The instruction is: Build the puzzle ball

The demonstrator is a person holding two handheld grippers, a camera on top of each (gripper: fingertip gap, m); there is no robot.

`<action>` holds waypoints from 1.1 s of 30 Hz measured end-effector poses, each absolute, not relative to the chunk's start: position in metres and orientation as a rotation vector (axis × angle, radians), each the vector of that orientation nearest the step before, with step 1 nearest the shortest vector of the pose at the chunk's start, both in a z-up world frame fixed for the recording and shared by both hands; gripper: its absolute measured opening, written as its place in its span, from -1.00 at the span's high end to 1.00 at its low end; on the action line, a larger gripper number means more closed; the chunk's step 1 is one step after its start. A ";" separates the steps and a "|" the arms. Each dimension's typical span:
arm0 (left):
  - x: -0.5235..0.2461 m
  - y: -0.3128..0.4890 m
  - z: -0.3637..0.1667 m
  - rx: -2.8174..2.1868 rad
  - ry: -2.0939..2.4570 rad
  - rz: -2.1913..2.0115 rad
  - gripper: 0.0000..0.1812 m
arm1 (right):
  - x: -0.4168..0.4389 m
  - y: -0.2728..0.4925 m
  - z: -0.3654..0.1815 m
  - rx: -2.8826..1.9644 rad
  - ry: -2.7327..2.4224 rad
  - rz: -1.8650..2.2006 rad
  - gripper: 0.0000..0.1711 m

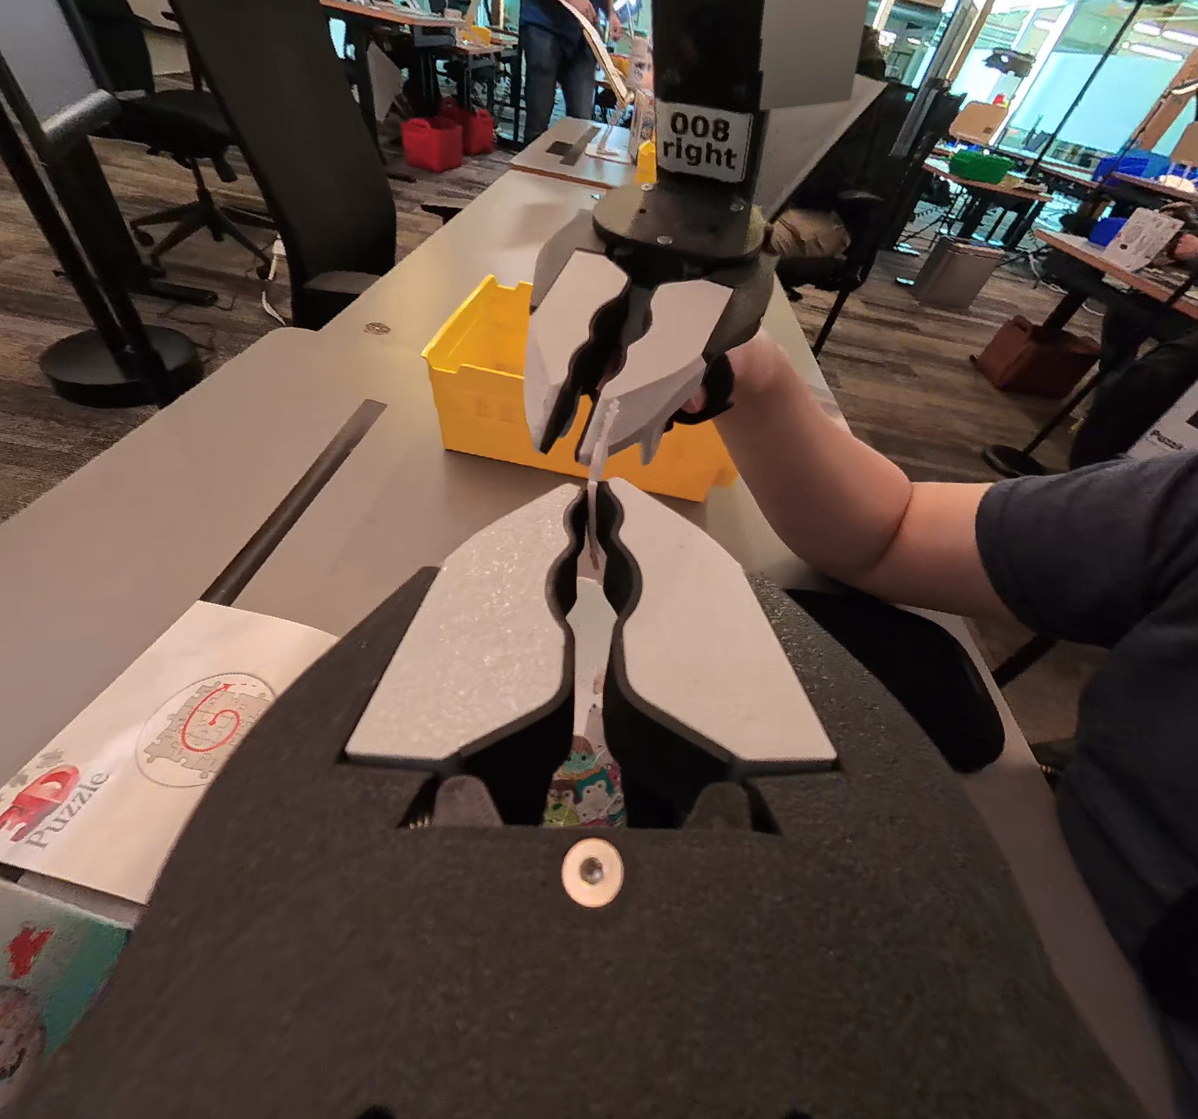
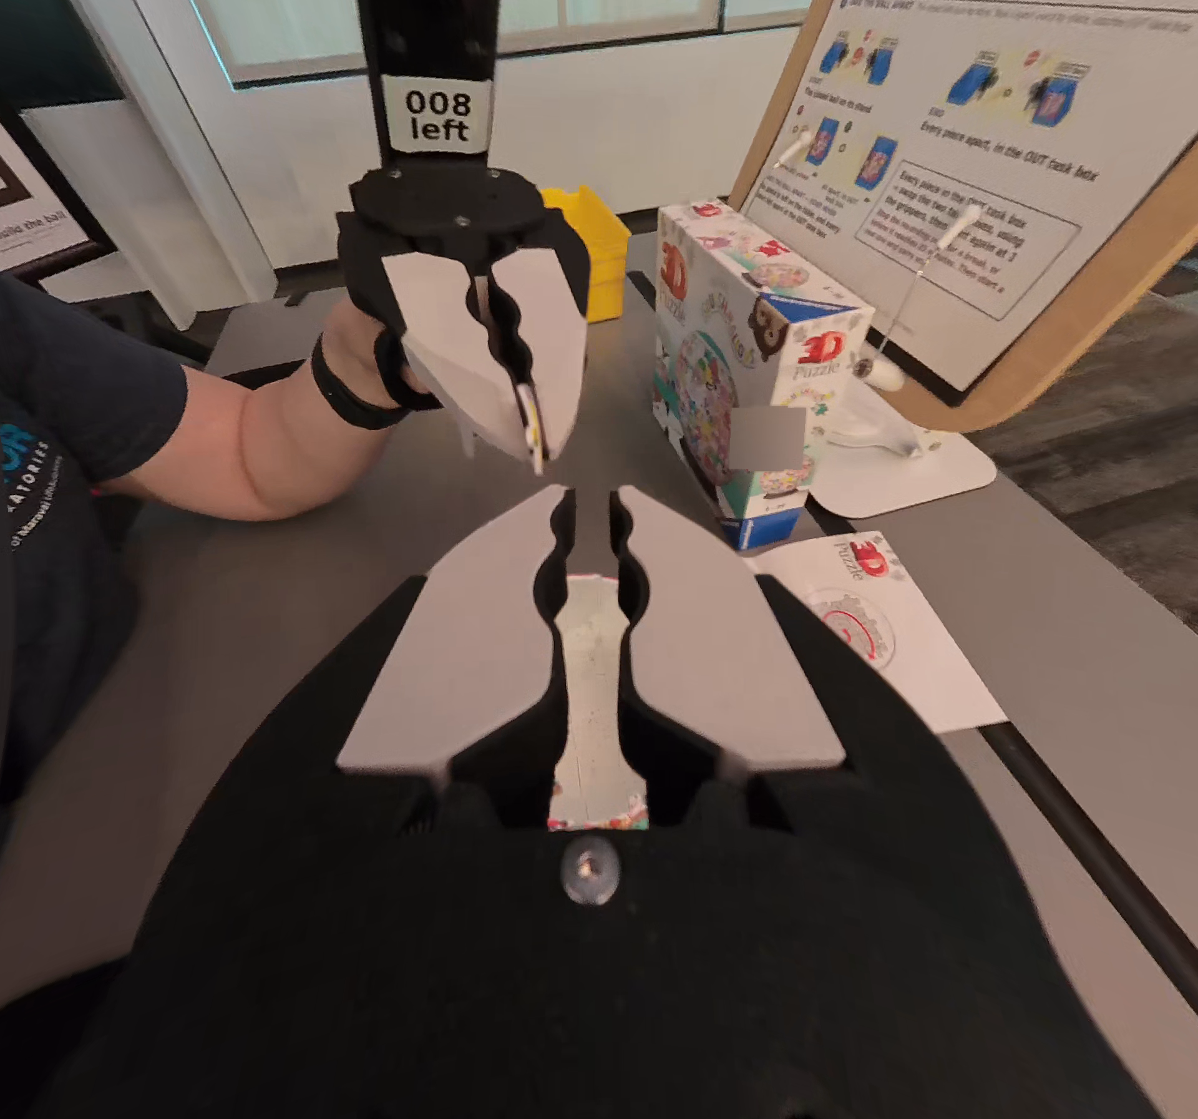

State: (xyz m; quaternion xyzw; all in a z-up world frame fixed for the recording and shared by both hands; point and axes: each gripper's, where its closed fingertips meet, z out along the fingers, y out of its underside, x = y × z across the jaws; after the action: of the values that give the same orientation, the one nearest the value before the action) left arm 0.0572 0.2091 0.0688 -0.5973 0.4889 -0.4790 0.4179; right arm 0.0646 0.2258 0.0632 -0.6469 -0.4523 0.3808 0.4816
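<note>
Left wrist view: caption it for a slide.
Left gripper and right gripper hold puzzle pieces tip to tip above the table, before a yellow bin.

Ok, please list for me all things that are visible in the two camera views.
puzzle piece: one, white with printed face, pinched at left gripper's tips.
puzzle section: one, white with colourful rim, between right gripper's fingers; grip unclear.
yellow bins: two, yellow, on table, one behind each gripper.
puzzle box: one, white and multicoloured, upright on table.
leaflet: one, white, flat on table beside box.
instruction board: one, white, wood-framed, leaning behind box.
table: one, grey, under everything.
office chairs: at least two, black, left of table.
left gripper: one, black and grey, shut.
right gripper: one, black and grey, tips apart.
hands: two, bare, on gripper handles.
</note>
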 end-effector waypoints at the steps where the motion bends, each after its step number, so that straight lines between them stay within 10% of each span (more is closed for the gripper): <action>1: 0.056 0.210 0.071 -1.497 1.213 -1.207 0.98 | 0.068 0.227 0.066 -1.566 -1.091 0.924 0.88; 33: 0.062 0.214 0.061 -1.547 1.181 -1.271 0.97 | 0.061 0.221 0.076 -1.509 -1.077 1.023 0.97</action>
State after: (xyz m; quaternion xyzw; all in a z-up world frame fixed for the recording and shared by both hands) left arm 0.0617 0.2139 0.0614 -0.6106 0.4664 -0.5019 0.3972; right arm 0.0609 0.2206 0.0760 -0.6211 -0.4435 0.4212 0.4900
